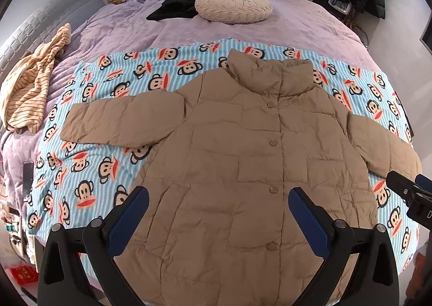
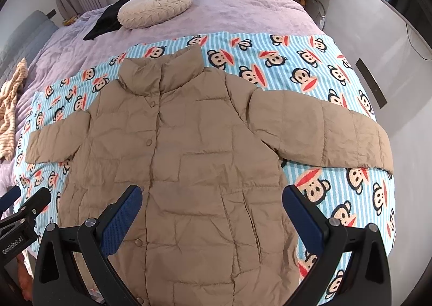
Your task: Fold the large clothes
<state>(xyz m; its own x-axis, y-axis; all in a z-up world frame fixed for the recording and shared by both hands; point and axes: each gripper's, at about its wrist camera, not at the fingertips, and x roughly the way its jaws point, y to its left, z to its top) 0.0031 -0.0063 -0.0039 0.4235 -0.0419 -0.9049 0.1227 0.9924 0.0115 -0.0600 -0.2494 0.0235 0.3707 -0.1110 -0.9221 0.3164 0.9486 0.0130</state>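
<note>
A striped yellow top lies at the far left, partly cut off. The tan puffy coat lies flat on the monkey blanket, buttons up, both sleeves spread out; its near hem is hidden under the grippers. The left gripper and right gripper hover over it, fingers wide apart, holding nothing. A round cushion sits far back. One gripper reads "GenRobot.AI".

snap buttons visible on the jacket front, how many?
4 in the left wrist view, in a line down the jacket placket: below the collar, mid-chest, lower, near the hem. More may be hidden under the collar or past the frame edge.
</note>
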